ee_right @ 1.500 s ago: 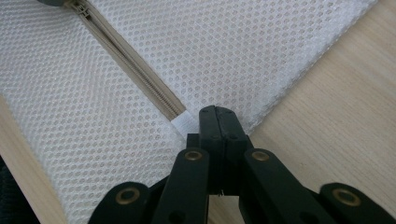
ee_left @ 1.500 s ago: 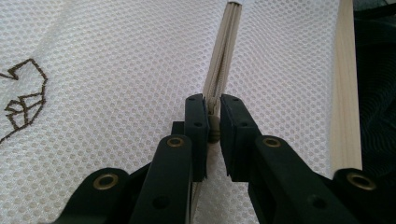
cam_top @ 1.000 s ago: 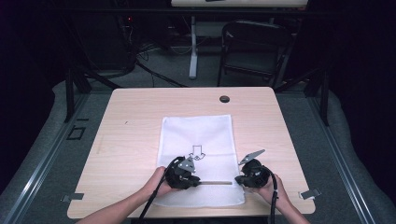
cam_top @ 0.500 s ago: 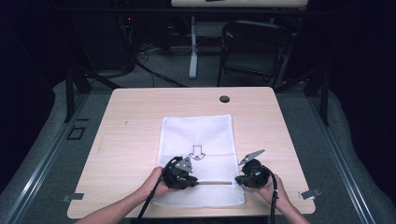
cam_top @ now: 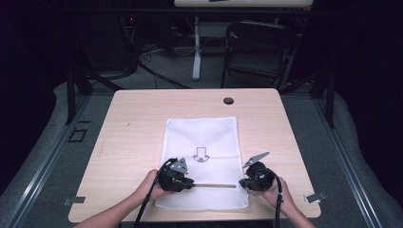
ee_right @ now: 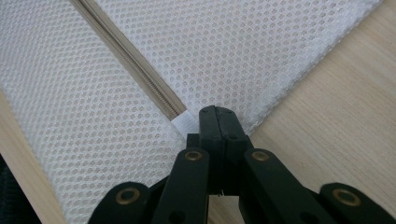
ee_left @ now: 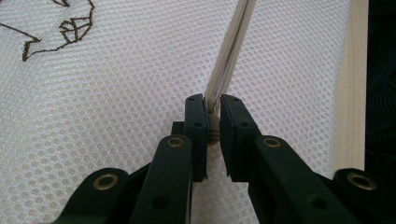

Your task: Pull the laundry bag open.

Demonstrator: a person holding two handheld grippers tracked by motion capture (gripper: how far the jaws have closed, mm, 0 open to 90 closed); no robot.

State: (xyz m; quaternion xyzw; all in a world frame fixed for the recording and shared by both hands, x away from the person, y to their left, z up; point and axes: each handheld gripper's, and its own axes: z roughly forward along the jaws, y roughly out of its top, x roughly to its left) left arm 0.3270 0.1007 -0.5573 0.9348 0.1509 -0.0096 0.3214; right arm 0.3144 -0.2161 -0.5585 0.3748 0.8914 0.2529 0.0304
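Where the dark room gives way to light, a pale wooden counter (cam_top: 142, 123) carries one white mesh bag (cam_top: 204, 137), lying flat at the middle toward the near edge, with one zipper (cam_top: 214, 185) across it. Two tools: left tool (ee_left: 212, 109) clamped on the zipper pull (ee_left: 213, 128); right tool (ee_right: 218, 114) fully shut, pinching the bag's edge beside the zipper's end.
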